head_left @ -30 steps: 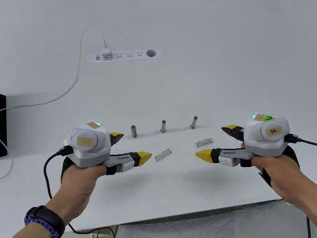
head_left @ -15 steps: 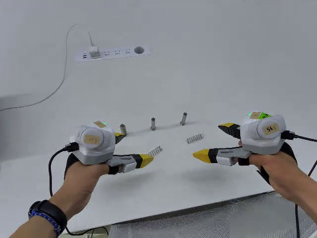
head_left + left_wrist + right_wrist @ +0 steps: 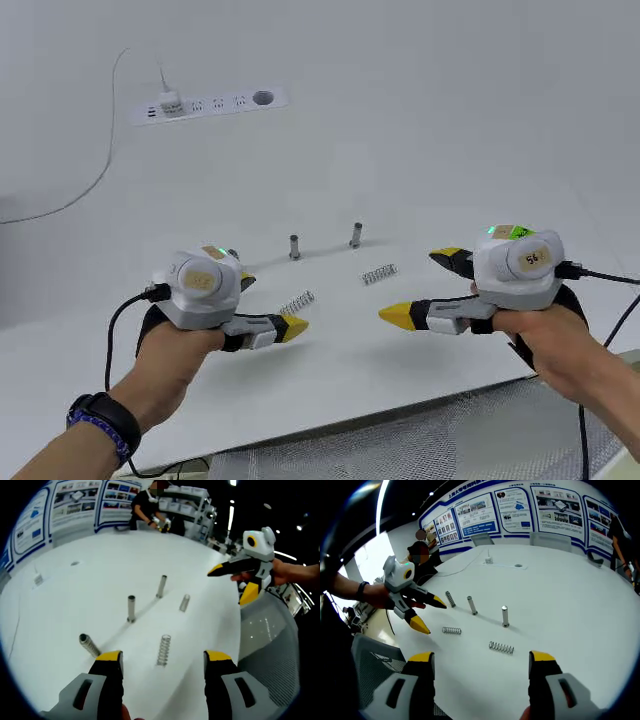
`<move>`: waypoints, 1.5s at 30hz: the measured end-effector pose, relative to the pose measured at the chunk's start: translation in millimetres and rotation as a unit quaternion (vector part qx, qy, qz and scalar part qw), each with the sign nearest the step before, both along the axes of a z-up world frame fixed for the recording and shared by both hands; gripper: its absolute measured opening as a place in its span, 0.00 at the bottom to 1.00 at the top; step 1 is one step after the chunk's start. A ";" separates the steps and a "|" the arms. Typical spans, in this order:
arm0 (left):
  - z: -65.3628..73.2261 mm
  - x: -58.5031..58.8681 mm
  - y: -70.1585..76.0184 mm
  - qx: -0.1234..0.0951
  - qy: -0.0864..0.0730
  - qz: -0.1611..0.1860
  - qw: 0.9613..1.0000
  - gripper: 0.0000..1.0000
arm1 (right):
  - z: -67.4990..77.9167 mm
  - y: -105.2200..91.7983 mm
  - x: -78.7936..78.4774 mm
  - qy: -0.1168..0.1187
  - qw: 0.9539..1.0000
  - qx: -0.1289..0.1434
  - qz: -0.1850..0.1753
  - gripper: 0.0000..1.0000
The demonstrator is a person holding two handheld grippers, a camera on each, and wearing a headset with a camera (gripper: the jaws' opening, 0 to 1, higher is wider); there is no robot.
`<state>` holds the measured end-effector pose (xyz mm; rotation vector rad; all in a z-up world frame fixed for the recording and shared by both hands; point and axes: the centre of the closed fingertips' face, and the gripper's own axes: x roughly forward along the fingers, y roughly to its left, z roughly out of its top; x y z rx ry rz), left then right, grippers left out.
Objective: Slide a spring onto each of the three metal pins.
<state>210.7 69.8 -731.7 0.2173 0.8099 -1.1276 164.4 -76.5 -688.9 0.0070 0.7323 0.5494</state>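
One pin of three looks done: the sprung pin (image 3: 89,645), at 10 o'clock from your left hand-held gripper (image 3: 272,300), already wears its spring. The middle pin (image 3: 131,608) and far pin (image 3: 161,586) stand bare on the counter (image 3: 400,380). The near spring (image 3: 163,650) lies loose at 12 o'clock ahead of the left jaws, the far spring (image 3: 184,602) toward 1 o'clock. Your left and right hand-held gripper (image 3: 410,285) are both spread wide, holding nothing.
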 end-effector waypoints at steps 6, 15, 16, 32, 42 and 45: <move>-6.8 0.9 -2.2 0.007 -0.001 -0.003 1.000 0.61 | -2.4 1.2 -4.6 0.004 1.000 0.003 0.001 0.78; -22.6 -4.8 -5.8 0.027 -0.007 -0.020 0.999 0.54 | -1.0 -0.4 -7.0 0.006 1.000 0.006 -0.002 0.77; -24.4 -4.8 -5.6 0.028 -0.007 -0.021 0.999 0.52 | -0.9 -0.7 -7.3 0.006 1.000 0.006 -0.002 0.77; -34.8 -5.8 -6.9 0.043 -0.036 -0.041 0.998 0.30 | -4.7 -4.6 -13.9 0.013 1.000 0.009 -0.007 0.74; -37.1 -8.6 -10.3 0.043 -0.045 -0.047 0.997 0.24 | -8.4 -2.2 -13.9 0.017 1.000 0.011 -0.005 0.74; -37.4 -8.9 -12.1 0.046 -0.054 -0.052 0.996 0.20 | -7.8 -3.1 -13.6 0.018 1.000 0.010 -0.004 0.74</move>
